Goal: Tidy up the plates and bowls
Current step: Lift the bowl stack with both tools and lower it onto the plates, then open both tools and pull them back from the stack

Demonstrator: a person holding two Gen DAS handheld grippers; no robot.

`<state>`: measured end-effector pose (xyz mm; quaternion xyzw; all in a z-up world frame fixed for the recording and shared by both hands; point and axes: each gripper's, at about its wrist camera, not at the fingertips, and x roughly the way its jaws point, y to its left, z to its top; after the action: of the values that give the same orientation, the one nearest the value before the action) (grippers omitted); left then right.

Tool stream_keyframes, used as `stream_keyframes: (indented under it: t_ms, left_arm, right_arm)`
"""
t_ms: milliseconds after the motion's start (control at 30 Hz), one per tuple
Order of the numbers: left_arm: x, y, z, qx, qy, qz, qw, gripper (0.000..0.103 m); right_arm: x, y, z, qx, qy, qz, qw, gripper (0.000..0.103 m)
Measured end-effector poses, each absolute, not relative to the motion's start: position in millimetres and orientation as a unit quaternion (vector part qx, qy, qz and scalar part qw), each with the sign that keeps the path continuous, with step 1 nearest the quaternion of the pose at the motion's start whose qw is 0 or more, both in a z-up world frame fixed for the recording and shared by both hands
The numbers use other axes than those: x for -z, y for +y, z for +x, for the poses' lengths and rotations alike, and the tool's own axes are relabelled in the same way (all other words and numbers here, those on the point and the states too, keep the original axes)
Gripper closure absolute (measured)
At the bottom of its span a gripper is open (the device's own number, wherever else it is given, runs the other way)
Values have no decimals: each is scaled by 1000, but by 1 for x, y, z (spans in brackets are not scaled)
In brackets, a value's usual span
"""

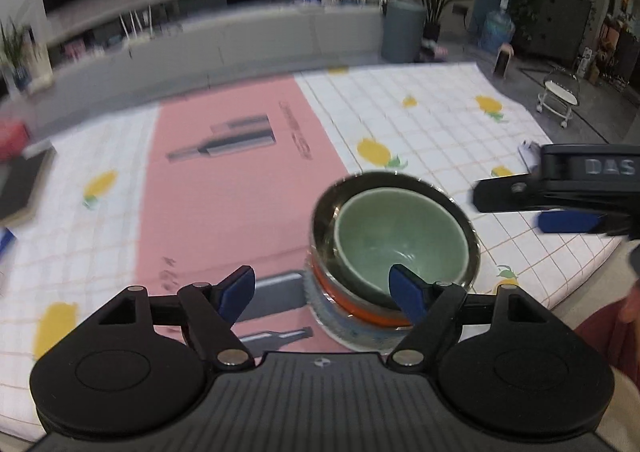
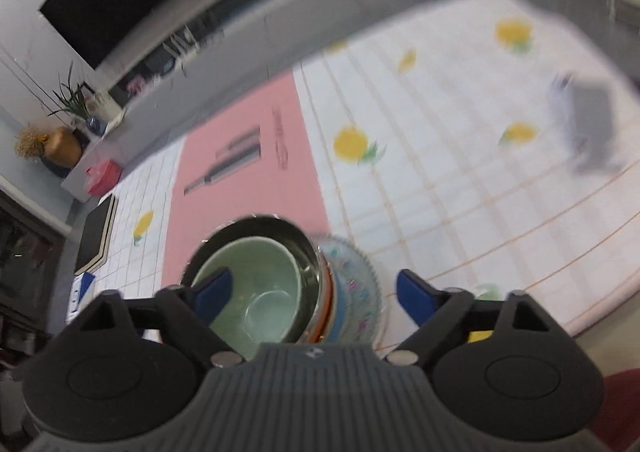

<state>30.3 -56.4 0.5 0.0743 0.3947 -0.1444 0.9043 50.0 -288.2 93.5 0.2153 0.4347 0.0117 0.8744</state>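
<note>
Centrally, a nested stack of dishes stands on the surface (image 1: pixel 440 124), which is covered by a white grid cloth printed with yellow lemons; the stack sits at the near right edge of a pink mat (image 1: pixel 224 180) bearing bottle pictures. Uppermost is a pale green bowl (image 1: pixel 400 236), set inside a dark metal bowl (image 1: pixel 472 228); below these lie an orange dish (image 1: pixel 360 306) and, at the bottom, a clear patterned glass plate (image 2: pixel 360 272) whose scalloped rim juts out past the stack on the side away from the mat.

Left gripper (image 1: pixel 322 294): fingers spread wide and gripping nothing; one blue pad (image 1: pixel 406 292) appears in front of the stack's near rim, though whether it touches cannot be told, and the other pad hangs over the mat.

Right gripper (image 2: pixel 314 300): fingers likewise spread apart and empty; one pad (image 2: pixel 214 292) appears over the green bowl's near rim, the other over the cloth beyond the glass plate. From the left wrist view this gripper lies to the right of the stack, clear of it.

A dark flat board (image 2: pixel 96 232) rests on the far side of the mat from the stack, and a blurred grey object (image 2: pixel 592 124) lies well apart from it
</note>
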Motion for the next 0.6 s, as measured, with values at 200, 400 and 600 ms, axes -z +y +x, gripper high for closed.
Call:
stream_keyframes:
  t_ms: [200,400,600]
  left_arm:
    - [-32,-51,-23,151,334,54,929,13]
    - [-47,-53,-65,93,250,35,963,8]
    - [-41,-55,-80,93,253,31,962,7]
  right_arm:
    - [-110,-276,-13,21,418,162,893,11]
    - [-100,-259,-44,15,438,124,890,11]
    - [-101,-227,-60,-12,429,91,899,11]
